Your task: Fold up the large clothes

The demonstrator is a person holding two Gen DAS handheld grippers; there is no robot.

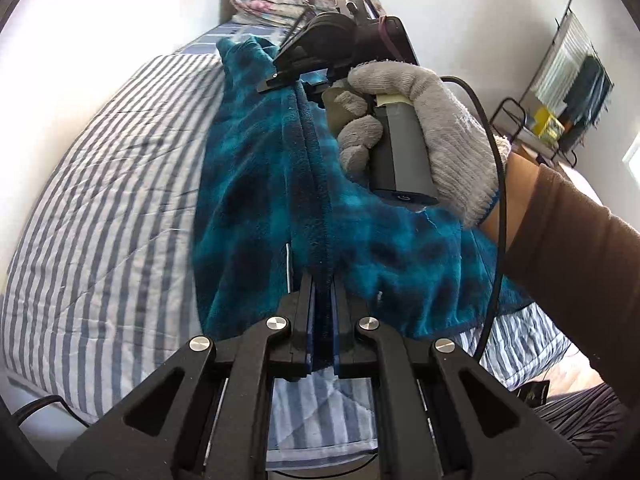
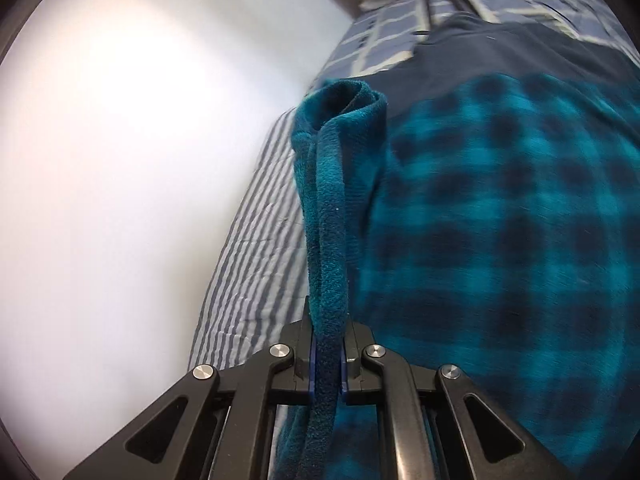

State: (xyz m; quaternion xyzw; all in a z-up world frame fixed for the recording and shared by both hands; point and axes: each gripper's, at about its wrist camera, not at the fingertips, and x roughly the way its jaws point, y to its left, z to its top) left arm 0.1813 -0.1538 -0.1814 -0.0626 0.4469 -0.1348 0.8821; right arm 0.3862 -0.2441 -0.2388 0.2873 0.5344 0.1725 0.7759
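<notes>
two grippers (image 1: 323,296), one teal plaid garment (image 1: 256,184), perhaps.

Fuzzy fleece garment (image 1: 260,200) on a smooth striped cotton sheet (image 1: 100,180); matt black plastic tool (image 1: 324,312) with shiny metal pins.

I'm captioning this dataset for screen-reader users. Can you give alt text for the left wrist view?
The left gripper is shut on a teal plaid fleece garment stretched over a striped bed cover. Beyond, a gloved hand holds the right gripper, also clamped on it.

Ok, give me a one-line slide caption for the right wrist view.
Right tool shut on a rolled edge of the teal plaid fleece garment above the striped bedspread.
</notes>
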